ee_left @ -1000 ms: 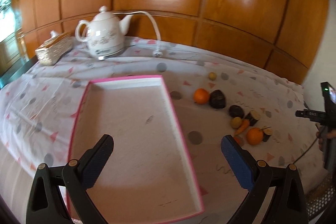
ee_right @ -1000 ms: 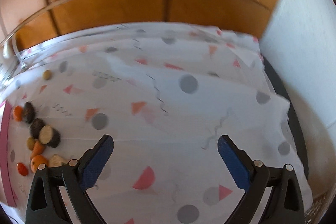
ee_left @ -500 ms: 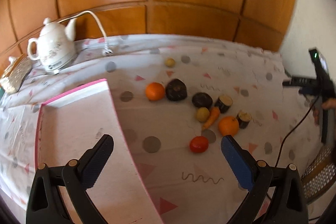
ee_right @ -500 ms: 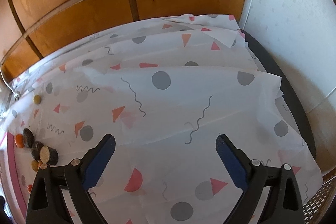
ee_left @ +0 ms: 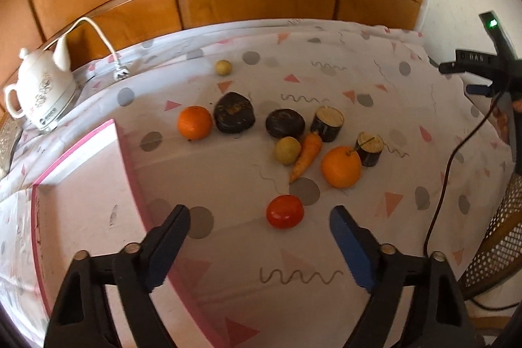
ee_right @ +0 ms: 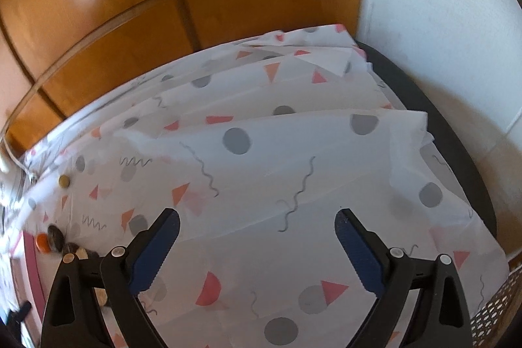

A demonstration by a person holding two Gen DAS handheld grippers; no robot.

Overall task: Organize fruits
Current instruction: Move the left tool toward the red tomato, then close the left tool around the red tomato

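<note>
My left gripper [ee_left: 259,225] is open and empty, low over the patterned cloth. A red tomato [ee_left: 284,211] lies just ahead between its jaws. Beyond it lie a carrot [ee_left: 306,156], two oranges [ee_left: 341,167] [ee_left: 194,122], a yellow-green fruit [ee_left: 287,150], dark lumps [ee_left: 234,112] [ee_left: 285,123] and two cut dark stubs [ee_left: 329,119] [ee_left: 369,148]. A pink-rimmed white tray [ee_left: 127,149] lies at the left. My right gripper [ee_right: 257,229] is open and empty over bare cloth; the fruit pile [ee_right: 55,242] shows at its far left.
A white teapot [ee_left: 40,93] with a cord stands at the back left. A small yellow ball [ee_left: 223,67] lies alone at the back. Wooden panels back the table. A cable [ee_left: 450,172] and a perforated basket [ee_left: 499,243] are at the right edge.
The left gripper has swung right from above the tray and moved in on the fruits, with the tomato now between its jaws. The right gripper has shifted a little; both stay open.
</note>
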